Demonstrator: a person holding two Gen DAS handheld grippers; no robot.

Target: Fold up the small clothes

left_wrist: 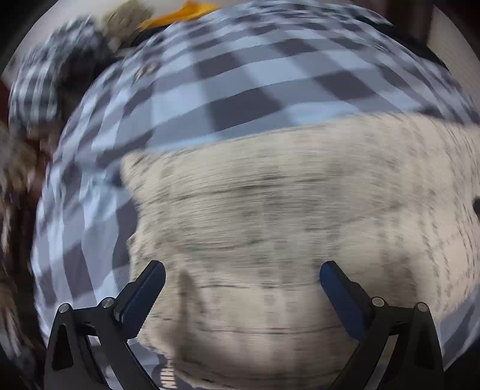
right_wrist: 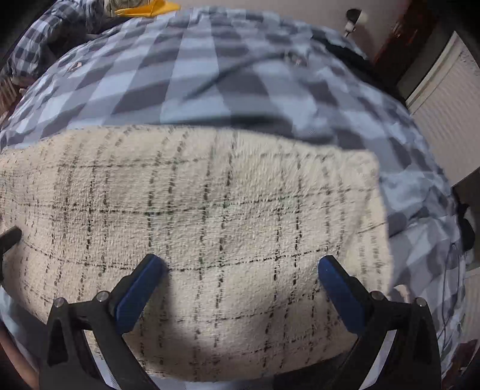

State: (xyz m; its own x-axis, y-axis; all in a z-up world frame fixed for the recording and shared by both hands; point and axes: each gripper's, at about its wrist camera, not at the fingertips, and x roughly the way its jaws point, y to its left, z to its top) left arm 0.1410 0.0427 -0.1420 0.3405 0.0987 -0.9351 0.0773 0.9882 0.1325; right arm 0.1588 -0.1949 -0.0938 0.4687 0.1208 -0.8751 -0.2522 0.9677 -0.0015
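On the bed, over a blue-and-grey checked cover (right_wrist: 210, 75): one cream garment (right_wrist: 192, 210) of nubbly weave with thin dark grid lines, lying flat and spread out

Left tongs (left_wrist: 242, 271): fingers wide apart, nothing between them, poised above the garment (left_wrist: 285, 210) near its left border; the cover shows just beyond that edge. View heavily smeared, so finer detail cannot be read

Right tongs (right_wrist: 241, 267): fingers likewise wide apart and empty, above the cloth toward its right side; the right edge falls away just past the right-hand finger

Orientation: the garment lies directly ahead of and beneath both tongs, its long axis running crosswise, left to right; the far edge is straight and nearly parallel to the line between the two tools. Each is nearest its own end, neither favoured

Judgement: the next fold probably needs both near corners pinched together

Also present: yellow item (right_wrist: 147, 10) at the far end of the bed; second checked cloth (right_wrist: 45, 33) bunched at far left
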